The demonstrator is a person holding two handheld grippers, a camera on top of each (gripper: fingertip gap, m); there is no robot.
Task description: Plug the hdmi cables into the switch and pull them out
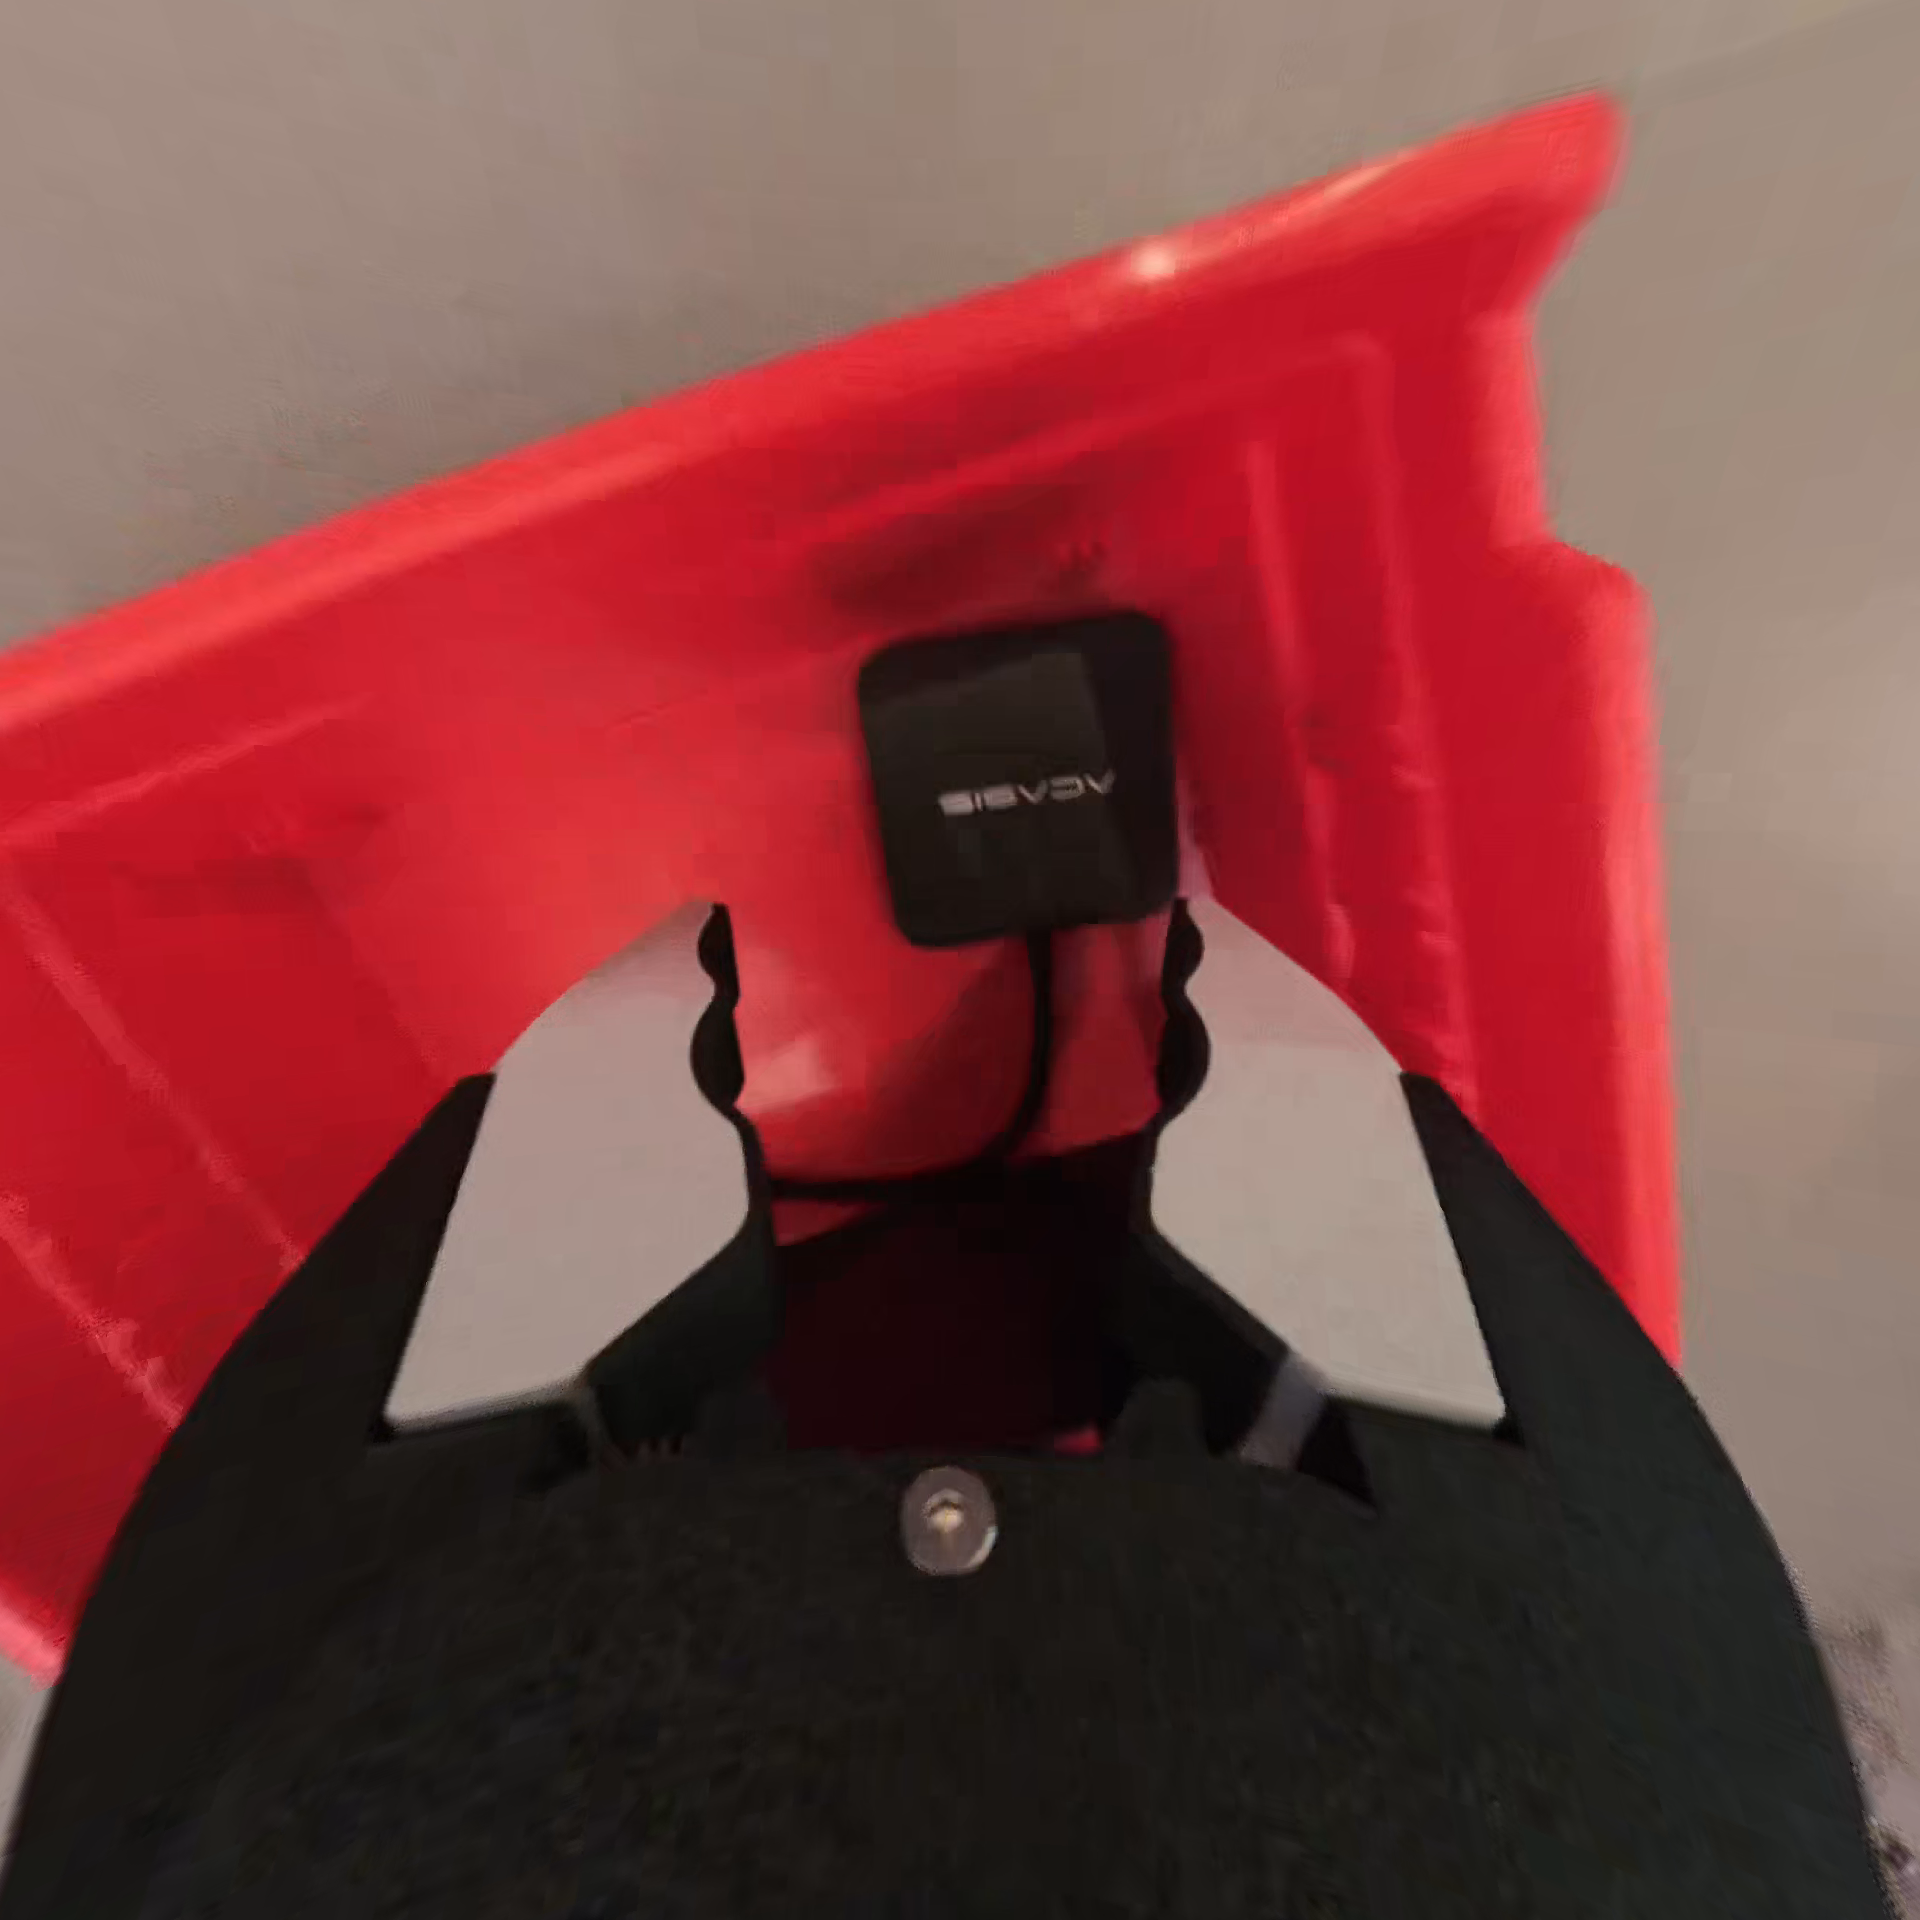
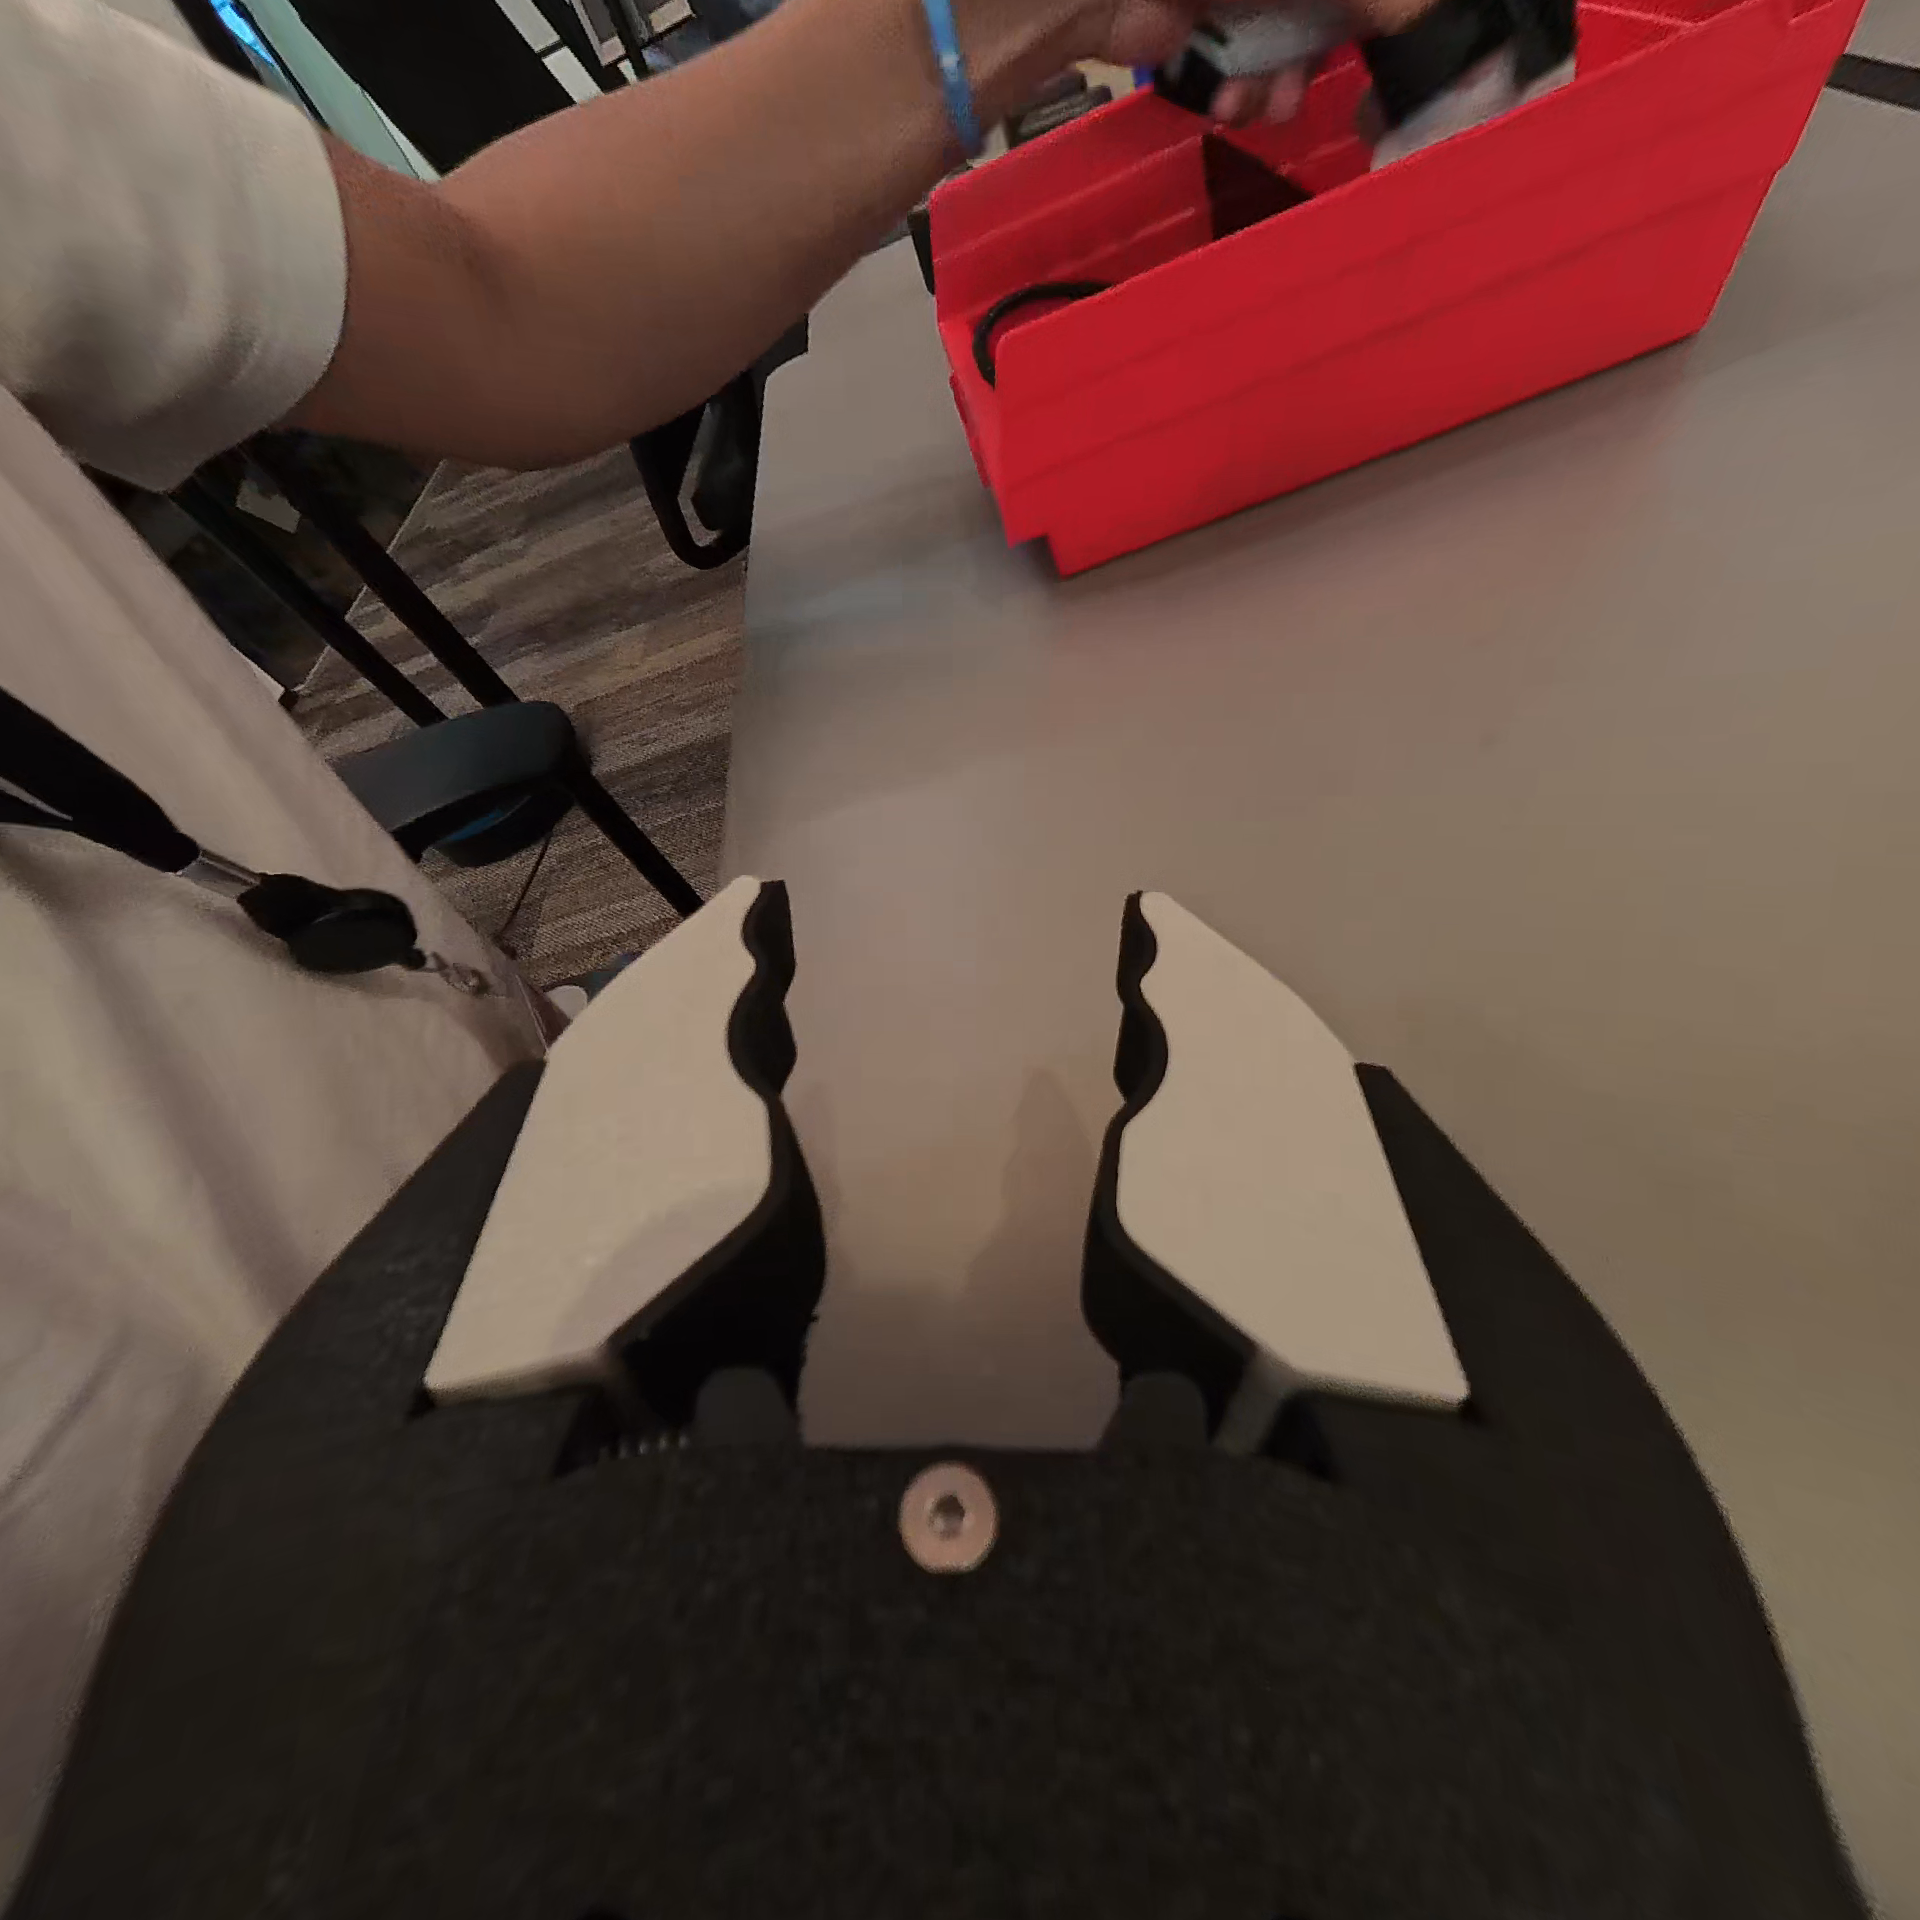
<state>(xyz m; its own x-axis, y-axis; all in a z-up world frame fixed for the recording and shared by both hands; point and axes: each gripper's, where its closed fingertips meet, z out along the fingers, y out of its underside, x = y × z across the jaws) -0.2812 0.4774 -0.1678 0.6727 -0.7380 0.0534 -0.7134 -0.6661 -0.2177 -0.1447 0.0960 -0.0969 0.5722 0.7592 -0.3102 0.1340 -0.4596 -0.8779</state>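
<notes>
In red bin [image 1: 623,727], switch [image 1: 1023,774] seemingly just beyond spread jaws

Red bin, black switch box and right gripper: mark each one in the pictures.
red bin [image 2: 1351,343], right wrist view, on its long outer side wall.
black switch box [image 1: 1023,774], left wrist view, on the middle of its flat top face.
right gripper [image 2: 951,904], right wrist view, midway between its open fingertips.

Glossy red plastic bin [image 1: 644,748], matt black switch [image 1: 1023,774], smooth grey table [image 2: 1351,831].

Red bin [image 1: 623,727], black square switch [image 1: 1023,774], grey table [image 2: 1351,831].
</notes>
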